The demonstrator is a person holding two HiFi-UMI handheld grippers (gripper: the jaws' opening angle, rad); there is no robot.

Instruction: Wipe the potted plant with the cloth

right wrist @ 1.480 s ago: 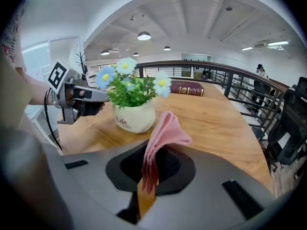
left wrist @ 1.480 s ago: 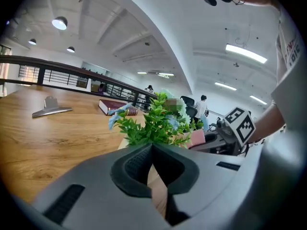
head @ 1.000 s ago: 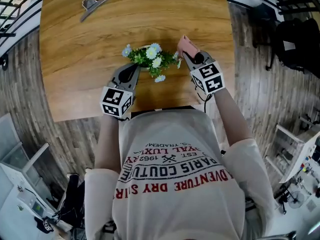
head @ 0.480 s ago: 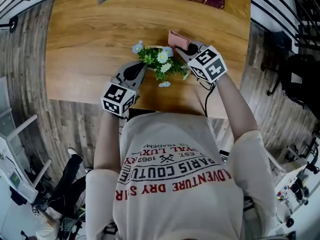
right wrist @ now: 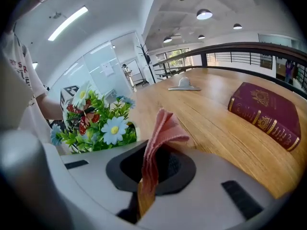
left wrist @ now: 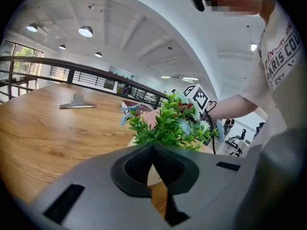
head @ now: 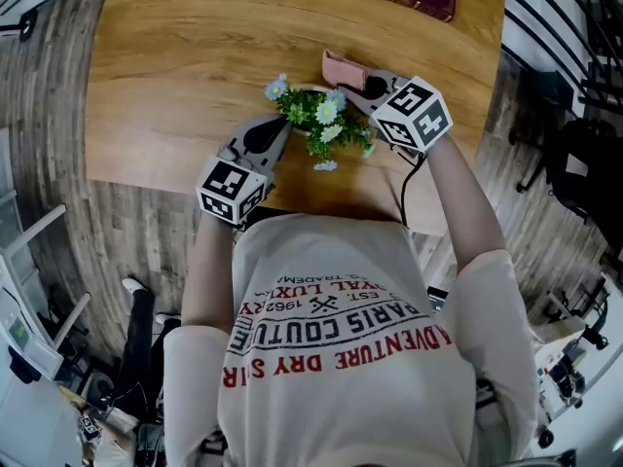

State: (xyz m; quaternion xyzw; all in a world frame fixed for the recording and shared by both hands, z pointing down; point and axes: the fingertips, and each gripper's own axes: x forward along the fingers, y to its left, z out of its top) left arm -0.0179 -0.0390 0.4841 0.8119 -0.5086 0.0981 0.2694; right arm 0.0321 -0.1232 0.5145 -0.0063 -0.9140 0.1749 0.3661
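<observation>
Left tongs (left wrist: 153, 150): jaws together, tips meeting at the foot of the foliage. Pinch on the pot rim: cannot tell; a cream patch and wood show through the gap behind the tips.
Potted plant (left wrist: 168, 123): upright at 12 o'clock of the tips, green leaves, pale blue flowers.
Cloth (left wrist: 149, 116): pink, partly hidden behind the leaves.
Marker cube (left wrist: 197, 96): 1 o'clock of the plant, a forearm (left wrist: 235, 104) running off toward 3 o'clock.
Tabletop (left wrist: 48, 128): wood. Metal clip (left wrist: 76, 102) at 10 o'clock, well apart from the plant.
Railing (left wrist: 72, 67): beyond the far edge.
</observation>
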